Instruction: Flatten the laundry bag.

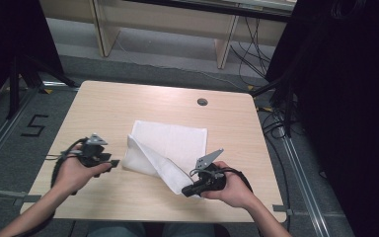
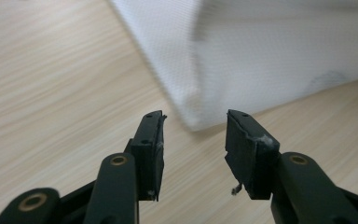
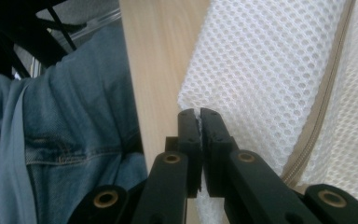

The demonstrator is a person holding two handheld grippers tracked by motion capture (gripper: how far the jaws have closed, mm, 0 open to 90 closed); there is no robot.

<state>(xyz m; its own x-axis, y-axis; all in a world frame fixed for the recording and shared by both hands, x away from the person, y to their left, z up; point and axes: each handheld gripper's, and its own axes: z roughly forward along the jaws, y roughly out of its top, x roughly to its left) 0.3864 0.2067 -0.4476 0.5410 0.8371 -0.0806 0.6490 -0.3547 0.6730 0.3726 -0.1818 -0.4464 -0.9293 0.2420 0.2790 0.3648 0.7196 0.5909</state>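
Mesh bag [image 1: 172,145]: white, zippered, lying mid-surface [image 1: 128,103], partly folded over itself.
Long axis: runs from the far edge toward my right hand, its lifted corner pointing at me.
My right tool [image 1: 186,191]: pressed together, pinching that near corner.
My left tool [image 1: 114,163]: spread, nothing between, just beside the bag's left fold.

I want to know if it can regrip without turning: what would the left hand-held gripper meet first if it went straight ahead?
Probably the folded edge of the white mesh bag, just beyond the open left hand-held gripper.
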